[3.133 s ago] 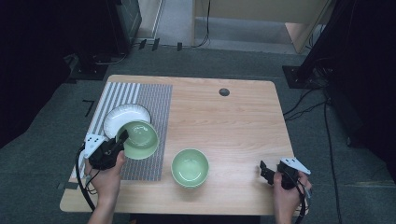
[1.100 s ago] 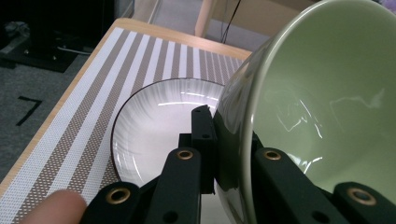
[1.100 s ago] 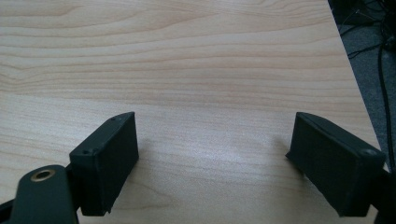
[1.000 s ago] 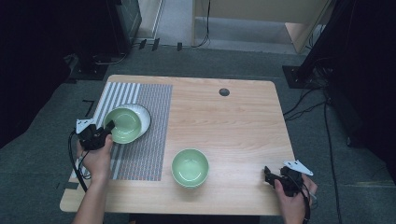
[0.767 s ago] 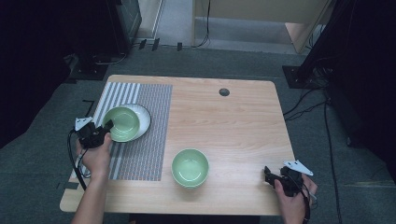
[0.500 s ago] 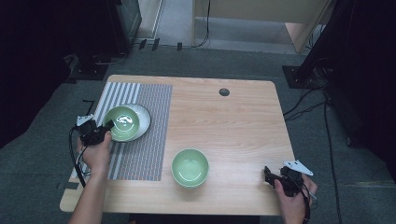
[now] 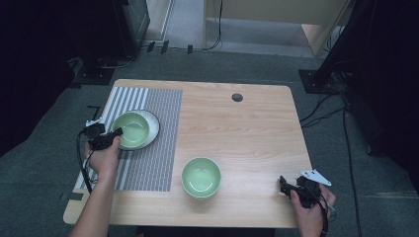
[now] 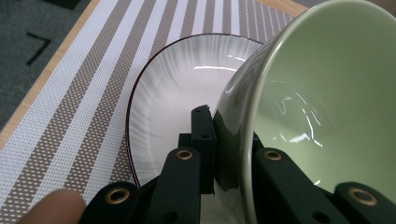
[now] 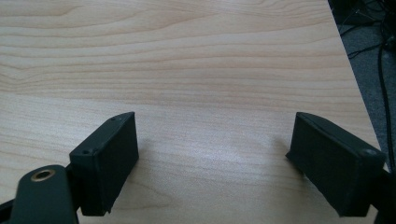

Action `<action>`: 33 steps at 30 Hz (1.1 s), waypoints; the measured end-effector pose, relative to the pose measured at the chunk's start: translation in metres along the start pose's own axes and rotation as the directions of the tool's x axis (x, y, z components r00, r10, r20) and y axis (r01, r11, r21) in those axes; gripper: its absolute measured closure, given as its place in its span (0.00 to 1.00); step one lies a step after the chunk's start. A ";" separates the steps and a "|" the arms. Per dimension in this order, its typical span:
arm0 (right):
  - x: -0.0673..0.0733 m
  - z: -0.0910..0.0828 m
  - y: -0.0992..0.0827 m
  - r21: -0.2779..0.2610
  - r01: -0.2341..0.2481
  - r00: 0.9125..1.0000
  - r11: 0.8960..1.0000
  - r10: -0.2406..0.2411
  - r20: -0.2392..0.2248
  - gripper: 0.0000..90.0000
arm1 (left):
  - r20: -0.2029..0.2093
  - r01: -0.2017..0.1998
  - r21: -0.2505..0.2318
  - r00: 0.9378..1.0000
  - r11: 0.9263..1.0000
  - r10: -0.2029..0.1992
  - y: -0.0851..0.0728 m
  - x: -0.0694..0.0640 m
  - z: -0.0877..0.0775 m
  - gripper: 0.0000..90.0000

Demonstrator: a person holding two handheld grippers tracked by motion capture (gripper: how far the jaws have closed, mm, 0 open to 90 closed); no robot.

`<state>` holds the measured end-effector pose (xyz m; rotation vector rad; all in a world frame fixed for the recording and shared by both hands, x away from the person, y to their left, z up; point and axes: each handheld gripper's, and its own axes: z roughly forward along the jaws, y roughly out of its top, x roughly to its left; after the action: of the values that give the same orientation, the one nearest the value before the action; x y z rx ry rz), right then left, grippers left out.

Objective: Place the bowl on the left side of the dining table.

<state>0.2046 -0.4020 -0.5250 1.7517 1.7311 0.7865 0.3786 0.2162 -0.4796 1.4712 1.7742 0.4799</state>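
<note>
A pale green bowl (image 7: 130,129) rests in or just over a white plate (image 7: 152,127) on the striped placemat (image 7: 148,163) at the table's left. My left gripper (image 7: 112,136) is shut on that bowl's near rim (image 8: 247,140), one jaw inside and one outside. In the left gripper view the bowl (image 8: 327,107) tilts over the white plate (image 8: 177,93). A second green bowl (image 7: 201,177) stands alone near the front middle of the table. My right gripper (image 7: 286,186) sits at the front right corner, its jaws open over bare wood (image 9: 215,154).
The wooden table (image 7: 237,133) has a small dark round hole (image 7: 237,97) near its far edge. Cables (image 7: 346,123) run over the grey floor at the right, and dark equipment stands behind the table.
My left gripper carried the green bowl from above the mat's front back and left onto the white plate, then lowered slightly. The right gripper stayed put.
</note>
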 end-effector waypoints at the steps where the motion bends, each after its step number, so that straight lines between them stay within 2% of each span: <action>1: 0.000 0.000 0.000 0.000 -0.001 1.000 1.000 0.001 0.000 0.17 | 0.000 0.007 0.003 1.000 1.000 -0.007 0.000 0.000 0.001 0.93; 8: 0.000 0.000 0.000 -0.001 0.000 1.000 1.000 0.000 0.000 0.17 | 0.020 0.017 0.022 1.000 1.000 -0.017 0.006 0.002 0.005 0.92; 11: 0.000 0.000 0.000 0.000 -0.001 1.000 1.000 0.001 0.000 0.17 | 0.020 0.045 0.033 0.999 0.998 -0.046 0.010 0.003 0.009 0.91; 15: 0.000 0.000 0.000 -0.001 0.000 1.000 1.000 0.000 0.000 0.17 | 0.015 0.058 0.040 0.998 0.998 -0.059 0.013 0.005 0.012 0.90; 20: 0.000 0.000 0.000 -0.001 0.001 1.000 1.000 -0.001 0.000 0.17 | -0.017 0.065 0.039 0.998 0.997 -0.064 0.013 0.006 0.016 0.89; 25: 0.000 0.000 0.000 -0.001 0.000 1.000 1.000 0.000 0.000 0.17 | 0.000 0.072 0.014 0.997 0.997 -0.072 0.015 0.008 0.015 0.88; 27: 0.000 0.000 0.000 -0.001 0.000 1.000 1.000 0.000 0.000 0.17 | 0.019 0.075 -0.005 0.997 0.997 -0.075 0.016 0.008 0.013 0.82; 28: 0.000 0.000 0.000 -0.001 0.000 1.000 1.000 0.000 0.000 0.17 | 0.019 0.075 -0.005 0.997 0.997 -0.075 0.016 0.008 0.013 0.75; 31: 0.000 0.000 0.000 0.000 -0.001 1.000 1.000 0.001 0.000 0.17 | 0.051 0.072 -0.061 0.996 0.996 -0.069 0.019 0.007 0.005 0.58; 32: 0.000 0.000 0.000 0.000 -0.001 1.000 1.000 0.001 0.000 0.17 | 0.051 0.072 -0.061 0.996 0.996 -0.069 0.019 0.007 0.005 0.53; 33: 0.000 0.000 0.000 -0.001 0.000 1.000 1.000 0.000 0.000 0.17 | 0.054 0.058 -0.068 0.997 0.996 -0.054 0.020 0.004 0.001 0.49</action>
<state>0.2047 -0.4020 -0.5250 1.7509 1.7305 0.7872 0.3925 0.2253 -0.4680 1.3706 1.7360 0.4656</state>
